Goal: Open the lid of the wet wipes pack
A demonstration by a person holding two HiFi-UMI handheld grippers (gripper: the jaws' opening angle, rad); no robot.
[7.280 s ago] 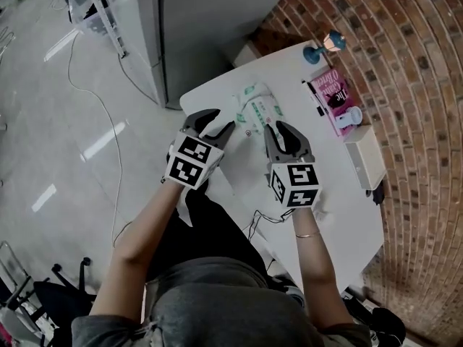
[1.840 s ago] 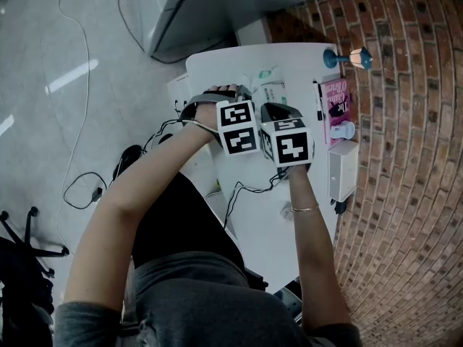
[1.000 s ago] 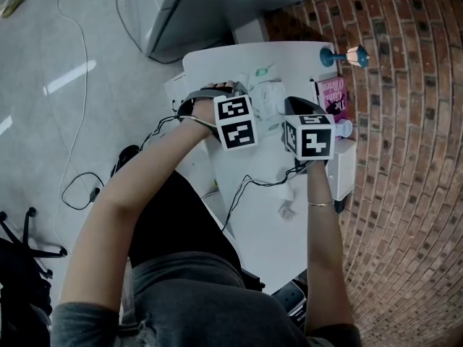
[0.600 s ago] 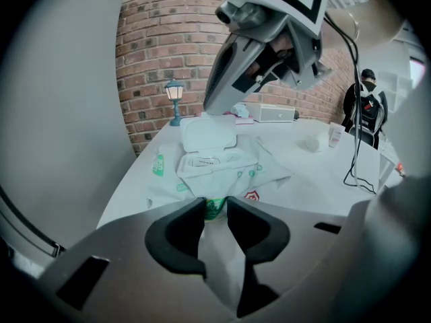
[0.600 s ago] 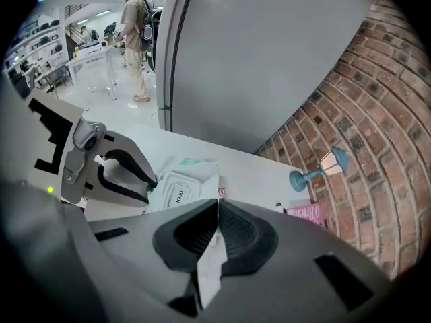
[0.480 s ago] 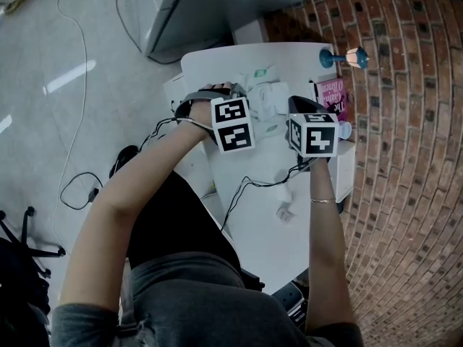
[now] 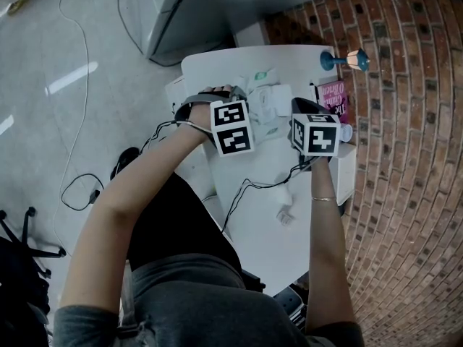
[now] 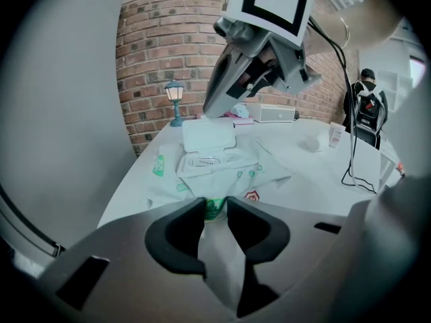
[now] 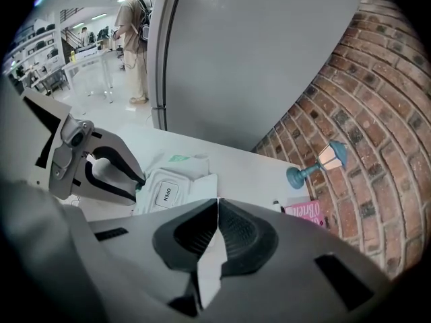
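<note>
Inspection of the white table (image 7: 271,241) finds the wet wipes pack (image 7: 266,110) lying near its far end, between the two tools. We record the left gripper (image 8: 216,210) clamped on the near crimped edge of the pack, green print showing between its pads, pinning the pack to the table. The right gripper (image 9: 217,204) has its jaws together with nothing between them and stands apart from the pack, on its brick-wall side. The lid (image 8: 209,134) stands tilted up at the far side of the pack, and the seal label (image 9: 165,194) marked OPEN lies uncovered beneath it. We judge the opening step effectively complete. The next move calls for the left gripper to let go gently, without dragging the pack or knocking the lid shut.
</note>
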